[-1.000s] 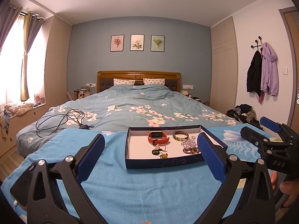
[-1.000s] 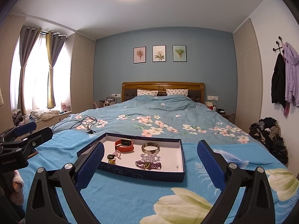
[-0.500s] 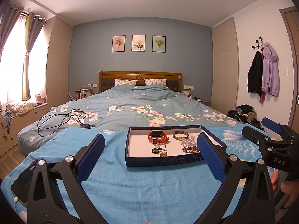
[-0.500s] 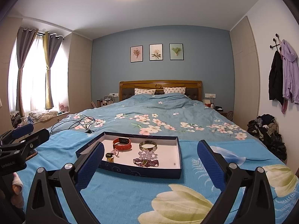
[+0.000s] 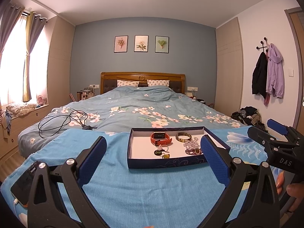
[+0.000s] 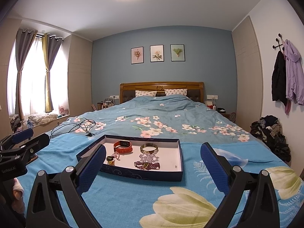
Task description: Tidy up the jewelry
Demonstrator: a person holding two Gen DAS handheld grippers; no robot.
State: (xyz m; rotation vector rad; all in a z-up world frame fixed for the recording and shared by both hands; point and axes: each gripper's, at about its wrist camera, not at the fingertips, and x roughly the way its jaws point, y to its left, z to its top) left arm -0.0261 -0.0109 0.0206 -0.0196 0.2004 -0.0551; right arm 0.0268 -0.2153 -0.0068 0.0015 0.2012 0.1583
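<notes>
Both claws gape wide and empty above a blue bed. From the left claw [image 5: 153, 159], the tray [image 5: 165, 163] of jewelry lies at 1 o'clock; from the right claw [image 6: 153, 164], it sits at 11 o'clock, just ahead

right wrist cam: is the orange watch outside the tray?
No, the orange watch lies inside the tray, at its far left, beside the gold bangle.

"DAS" is showing on right gripper [image 5: 279, 133] at 3 o'clock; "GenRobot.AI" on left gripper [image 6: 24, 138] at 9
</notes>
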